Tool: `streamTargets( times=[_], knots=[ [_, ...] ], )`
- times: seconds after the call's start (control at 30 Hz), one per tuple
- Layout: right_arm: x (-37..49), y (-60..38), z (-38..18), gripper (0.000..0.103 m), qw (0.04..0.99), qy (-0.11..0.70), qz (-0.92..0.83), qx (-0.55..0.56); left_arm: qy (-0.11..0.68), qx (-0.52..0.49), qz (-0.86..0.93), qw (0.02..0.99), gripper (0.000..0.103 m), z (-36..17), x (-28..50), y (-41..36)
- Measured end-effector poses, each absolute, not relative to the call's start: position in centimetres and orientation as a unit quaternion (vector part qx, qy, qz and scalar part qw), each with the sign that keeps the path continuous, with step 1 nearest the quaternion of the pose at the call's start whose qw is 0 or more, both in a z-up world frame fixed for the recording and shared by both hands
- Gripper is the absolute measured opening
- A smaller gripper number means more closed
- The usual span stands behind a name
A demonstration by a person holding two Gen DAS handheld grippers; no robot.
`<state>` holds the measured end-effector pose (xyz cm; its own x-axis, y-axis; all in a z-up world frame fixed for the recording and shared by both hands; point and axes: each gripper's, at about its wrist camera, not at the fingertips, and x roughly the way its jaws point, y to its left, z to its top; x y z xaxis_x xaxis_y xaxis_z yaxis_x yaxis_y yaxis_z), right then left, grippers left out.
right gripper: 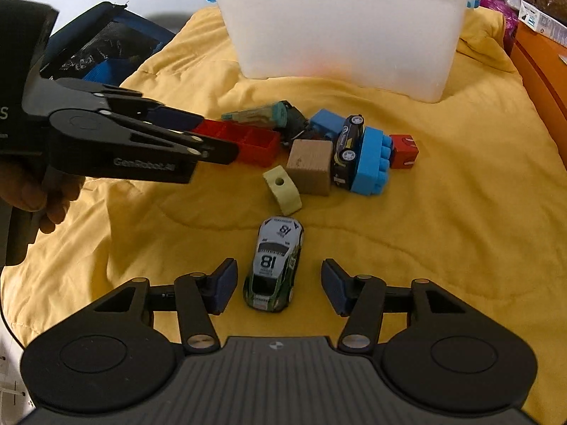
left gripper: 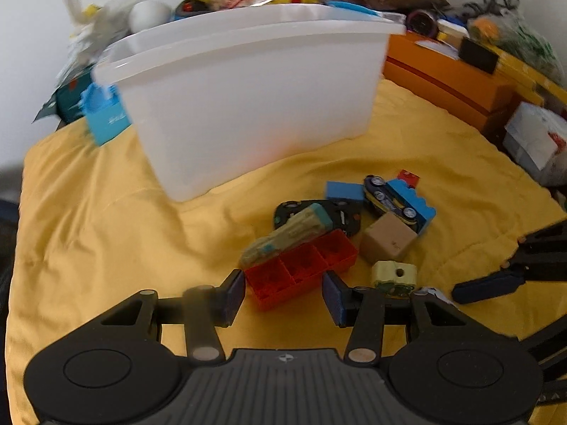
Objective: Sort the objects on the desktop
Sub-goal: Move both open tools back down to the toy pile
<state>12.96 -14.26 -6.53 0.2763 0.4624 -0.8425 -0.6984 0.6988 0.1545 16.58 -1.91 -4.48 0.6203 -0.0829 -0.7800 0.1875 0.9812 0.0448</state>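
1. The left claw [left gripper: 283, 292] is wide open and holds nothing. A red tray [left gripper: 301, 269] with little boxes in it lies right in front of it, with its near end between the two pads.

2. The right claw [right gripper: 278, 285] is wide open too. A white and green toy car [right gripper: 274, 265] with the number 18 sits between its pads, but the pads do not touch it.

3. Past the toy car, a pile of toys waits on the yellow cloth [right gripper: 443, 230]. Closest to the right claw is a pale yellow block [right gripper: 283, 189] with a hole.

4. Just behind that block is a brown cube [right gripper: 310, 166]. To the right of the cube a dark toy car [right gripper: 347, 148] lies on its side against a blue brick [right gripper: 372, 163], and a small red block [right gripper: 404, 150] touches the brick on the far side.

5. A long green toy [left gripper: 287, 235] leans over the far edge of the red tray. A black toy [left gripper: 340, 212] lies behind it.

6. The big white tub [right gripper: 340, 32] stands far behind the pile. I cannot see inside it, so I cannot tell if any toys are in there yet.

7. I think the sorting has hardly started, since so many toys are out on the cloth. The tray and the number 18 car look like the next things to pick up.
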Motion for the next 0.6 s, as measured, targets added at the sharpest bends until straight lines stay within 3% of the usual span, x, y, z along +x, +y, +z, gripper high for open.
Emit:
streamTargets(
  times=[0.17,0.37,0.6],
  knots=[
    [12.7,-14.8,-7.0,0.034,0.788,0.467,0.379,-0.134,0.442,0.053,-0.103,0.889,0.052,-4.6,15.8,-2.5],
    [13.2,-17.4,-7.0,0.033,0.797,0.465,0.362,-0.133,0.428,0.019,-0.124,0.895,0.052,-3.7,13.0,-2.5],
    [13.9,-18.7,-7.3,0.034,0.803,0.465,0.349,-0.134,0.425,0.042,-0.105,0.898,0.052,-4.5,15.7,-3.0]
  ],
)
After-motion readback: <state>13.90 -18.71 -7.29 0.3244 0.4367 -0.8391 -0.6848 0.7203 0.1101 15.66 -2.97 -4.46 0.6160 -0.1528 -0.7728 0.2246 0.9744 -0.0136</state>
